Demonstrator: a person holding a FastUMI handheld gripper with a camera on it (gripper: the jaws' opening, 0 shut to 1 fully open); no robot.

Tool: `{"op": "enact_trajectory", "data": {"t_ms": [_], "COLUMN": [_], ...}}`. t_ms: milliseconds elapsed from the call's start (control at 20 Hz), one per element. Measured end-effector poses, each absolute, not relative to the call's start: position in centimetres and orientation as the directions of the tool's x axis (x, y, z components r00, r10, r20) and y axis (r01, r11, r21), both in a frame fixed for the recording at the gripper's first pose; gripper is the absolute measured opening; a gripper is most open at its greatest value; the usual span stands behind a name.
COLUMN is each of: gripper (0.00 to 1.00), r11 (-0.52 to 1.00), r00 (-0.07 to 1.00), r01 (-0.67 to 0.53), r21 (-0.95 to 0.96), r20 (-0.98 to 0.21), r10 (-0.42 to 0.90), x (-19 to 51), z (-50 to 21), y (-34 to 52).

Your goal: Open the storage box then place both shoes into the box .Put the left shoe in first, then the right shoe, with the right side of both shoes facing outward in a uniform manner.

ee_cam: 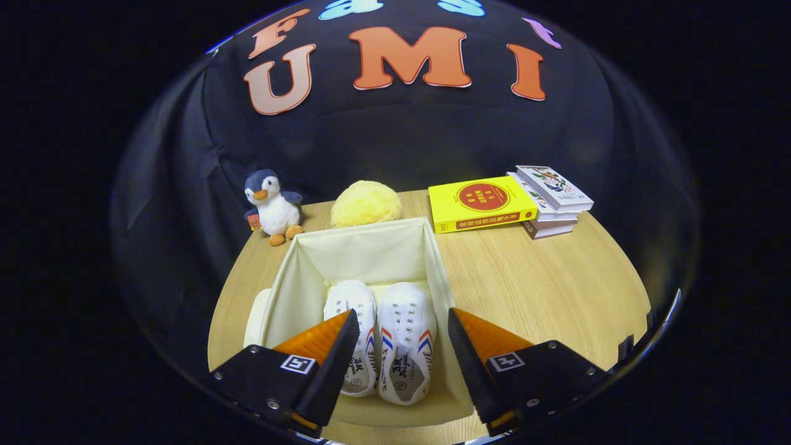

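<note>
A cream fabric storage box [364, 247] stands open on the wooden table, just ahead of my fingers. Two white canvas shoes with red and blue stripes lie side by side inside it, toes pointing away from me: one shoe [355, 334] on the left, the other shoe [405, 340] on the right. My gripper [403, 324] hovers above the near end of the box, open, its fingers spread wide on either side of the shoes' heels and touching neither. The box's lid [254, 318] peeks out beside the left wall.
Beyond the box sit a penguin plush [273, 207] and a yellow fluffy ball [364, 203]. A yellow book [481, 203] and a stack of books [553, 201] lie at the far right. Bare tabletop [556, 290] stretches to the right of the box.
</note>
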State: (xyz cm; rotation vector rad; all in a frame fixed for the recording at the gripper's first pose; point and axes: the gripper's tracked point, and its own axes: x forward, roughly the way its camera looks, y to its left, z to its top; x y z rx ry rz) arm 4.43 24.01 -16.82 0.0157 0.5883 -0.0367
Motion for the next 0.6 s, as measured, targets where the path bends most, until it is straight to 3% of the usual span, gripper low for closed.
{"op": "enact_trajectory", "data": {"t_ms": [100, 600], "gripper": [0.98, 0.98], "r11": [0.999, 0.999], "r00": [0.846, 0.918], "r01": [0.043, 0.000], "r21": [0.009, 0.044], "r20": [-0.532, -0.397], "r10": [-0.032, 0.017], "x": [4.2, 2.8], "z": [-15.3, -6.4], "y": [23.0, 14.7]}}
